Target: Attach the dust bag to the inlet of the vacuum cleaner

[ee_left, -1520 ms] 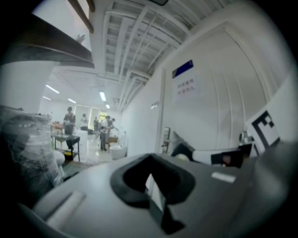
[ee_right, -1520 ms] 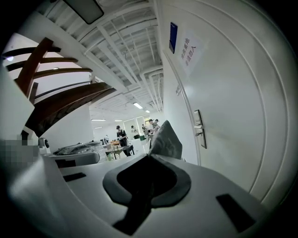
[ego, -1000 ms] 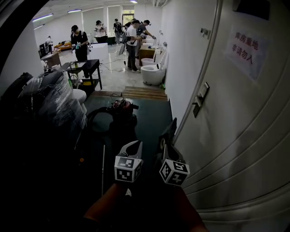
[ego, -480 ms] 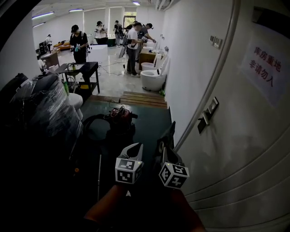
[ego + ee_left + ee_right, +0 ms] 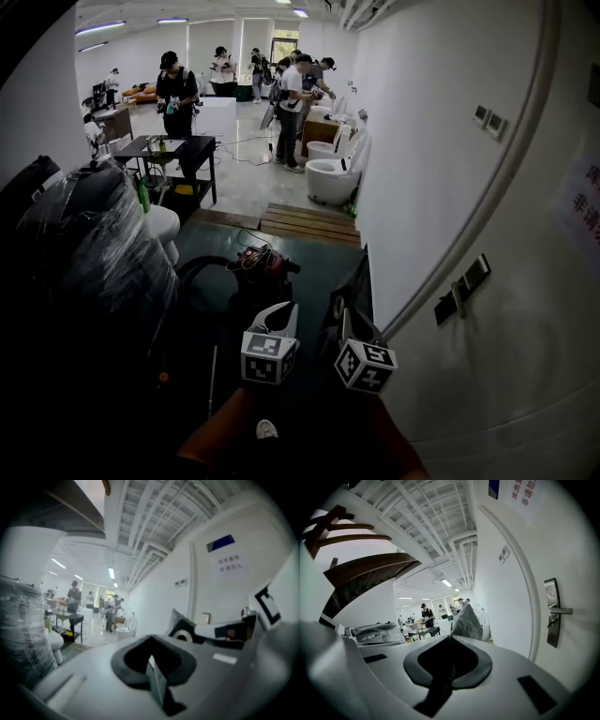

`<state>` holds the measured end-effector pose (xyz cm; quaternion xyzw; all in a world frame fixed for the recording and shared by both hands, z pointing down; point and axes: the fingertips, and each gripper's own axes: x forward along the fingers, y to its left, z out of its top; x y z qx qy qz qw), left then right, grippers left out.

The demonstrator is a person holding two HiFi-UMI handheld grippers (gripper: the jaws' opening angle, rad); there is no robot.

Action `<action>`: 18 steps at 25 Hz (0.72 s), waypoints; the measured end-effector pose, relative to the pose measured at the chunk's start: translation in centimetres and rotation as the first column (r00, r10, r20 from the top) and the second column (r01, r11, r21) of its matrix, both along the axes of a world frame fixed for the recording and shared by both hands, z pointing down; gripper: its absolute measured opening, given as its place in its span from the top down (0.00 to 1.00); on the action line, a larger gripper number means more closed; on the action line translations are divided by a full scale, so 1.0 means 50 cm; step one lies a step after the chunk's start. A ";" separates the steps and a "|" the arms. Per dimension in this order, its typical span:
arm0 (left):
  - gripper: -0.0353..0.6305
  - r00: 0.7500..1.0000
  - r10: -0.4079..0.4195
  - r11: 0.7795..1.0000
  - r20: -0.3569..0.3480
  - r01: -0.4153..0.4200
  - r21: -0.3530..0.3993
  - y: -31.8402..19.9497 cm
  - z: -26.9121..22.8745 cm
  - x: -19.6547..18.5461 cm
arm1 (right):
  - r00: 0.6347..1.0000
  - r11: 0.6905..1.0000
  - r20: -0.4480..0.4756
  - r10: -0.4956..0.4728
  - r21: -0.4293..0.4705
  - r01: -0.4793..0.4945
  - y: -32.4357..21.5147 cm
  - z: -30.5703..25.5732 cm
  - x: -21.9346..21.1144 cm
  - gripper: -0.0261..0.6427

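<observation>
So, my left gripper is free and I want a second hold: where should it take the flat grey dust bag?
Probably its free top corner, from the left: the flat grey dust bag stands upright out of the right gripper, holed face towards the shut left gripper.

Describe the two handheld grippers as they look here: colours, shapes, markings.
Both the left gripper and the right gripper have smooth, light grey moulded bodies. In their own views a dark grey collar rings the opening where the jaws sit, and the right body shows black rectangular slots. Each bears a white cube printed with black square markers. No cables show.
</observation>
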<state>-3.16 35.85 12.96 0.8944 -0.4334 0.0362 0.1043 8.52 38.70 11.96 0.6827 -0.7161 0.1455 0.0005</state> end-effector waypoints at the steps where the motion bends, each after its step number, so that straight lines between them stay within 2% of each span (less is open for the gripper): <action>1: 0.95 1.000 -0.002 1.000 0.005 0.002 -0.003 -0.021 0.004 -0.009 | 1.000 1.000 -0.002 -0.001 -0.001 0.001 -0.021 0.000 -0.007 0.94; 8: 0.95 1.000 -0.027 1.000 0.016 0.027 -0.004 -0.116 0.015 -0.077 | 0.999 1.000 0.030 -0.016 -0.005 0.016 -0.127 0.012 -0.053 0.94; 18: 0.95 0.999 -0.053 0.997 0.011 0.053 -0.059 -0.157 0.057 -0.142 | 0.997 0.998 0.060 -0.038 -0.037 0.041 -0.199 0.049 -0.093 0.94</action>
